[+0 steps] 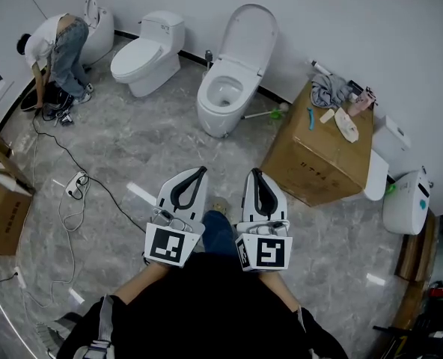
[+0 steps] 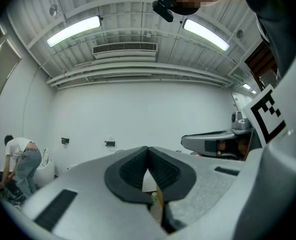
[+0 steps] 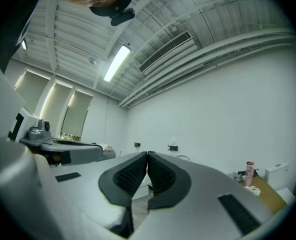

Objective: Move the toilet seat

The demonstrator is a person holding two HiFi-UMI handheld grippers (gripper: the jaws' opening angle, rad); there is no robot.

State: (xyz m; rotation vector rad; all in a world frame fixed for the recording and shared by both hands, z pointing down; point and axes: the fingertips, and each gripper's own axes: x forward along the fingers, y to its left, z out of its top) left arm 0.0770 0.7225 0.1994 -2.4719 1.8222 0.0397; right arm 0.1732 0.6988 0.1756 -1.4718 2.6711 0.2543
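Observation:
A white toilet [image 1: 221, 103] stands against the far wall ahead of me, its seat and lid [image 1: 246, 37] raised upright against the wall and the bowl open. My left gripper [image 1: 200, 172] and right gripper [image 1: 254, 173] are held side by side close to my body, well short of that toilet, tips pointing toward it. Both are shut with nothing between the jaws. In the left gripper view the shut left gripper [image 2: 147, 149] points at the white wall; the right gripper view shows the right gripper [image 3: 147, 154] the same way.
A second toilet [image 1: 145, 57] with its lid down stands to the left. A person [image 1: 55, 51] bends over cables at the far left. A cardboard box [image 1: 317, 146] with a cloth and tools on top stands at the right. A power strip [image 1: 76, 185] and cords lie on the floor.

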